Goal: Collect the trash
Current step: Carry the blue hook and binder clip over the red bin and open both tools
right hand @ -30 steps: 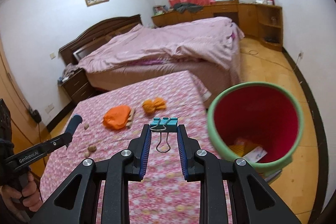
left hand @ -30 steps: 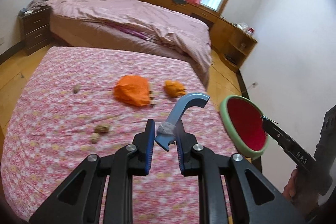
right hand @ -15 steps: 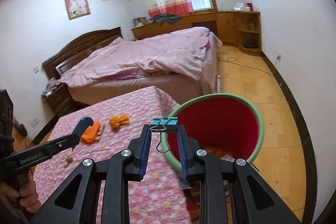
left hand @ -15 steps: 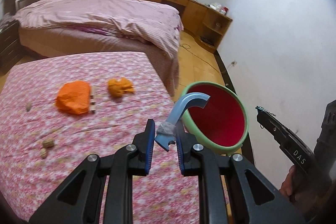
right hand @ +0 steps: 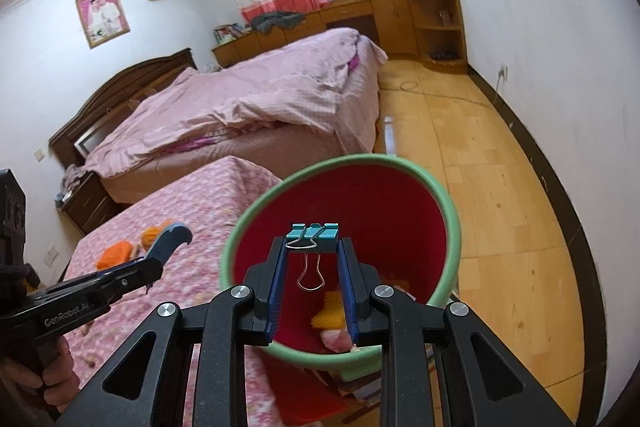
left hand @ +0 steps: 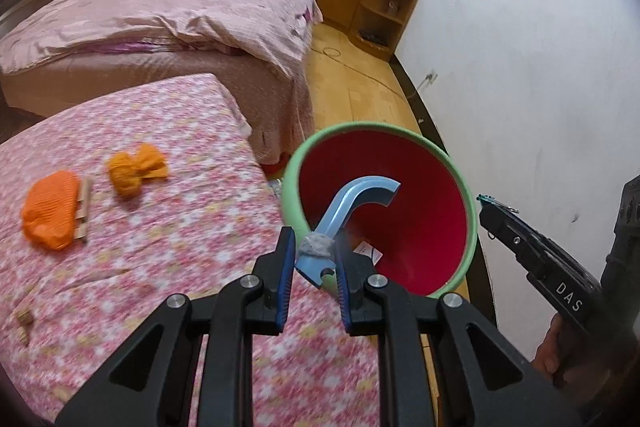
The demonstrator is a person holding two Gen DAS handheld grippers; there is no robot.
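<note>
My left gripper [left hand: 314,259] is shut on a light blue plastic hook [left hand: 352,203] with a grey wad stuck near its base; the hook's curved end hangs over the mouth of the green bin with a red inside [left hand: 420,211]. My right gripper [right hand: 312,259] is shut on a teal binder clip [right hand: 313,235], held over the same bin [right hand: 400,199], which holds yellow and pink scraps at its bottom. On the pink flowered tabletop [left hand: 160,251] lie an orange crumpled bag [left hand: 50,215], a wooden stick [left hand: 83,211] and an orange wad [left hand: 134,173].
The bin stands off the table's right edge on a wooden floor [right hand: 500,187]. A bed with a pink cover [left hand: 180,15] lies behind the table. Small brown bits [left hand: 24,319] rest at the table's left. A white wall [left hand: 540,67] is close on the right.
Both grippers have swung to the right, away from the table's middle and over the bin, each keeping its hold. The bin now fills the centre of both views.
</note>
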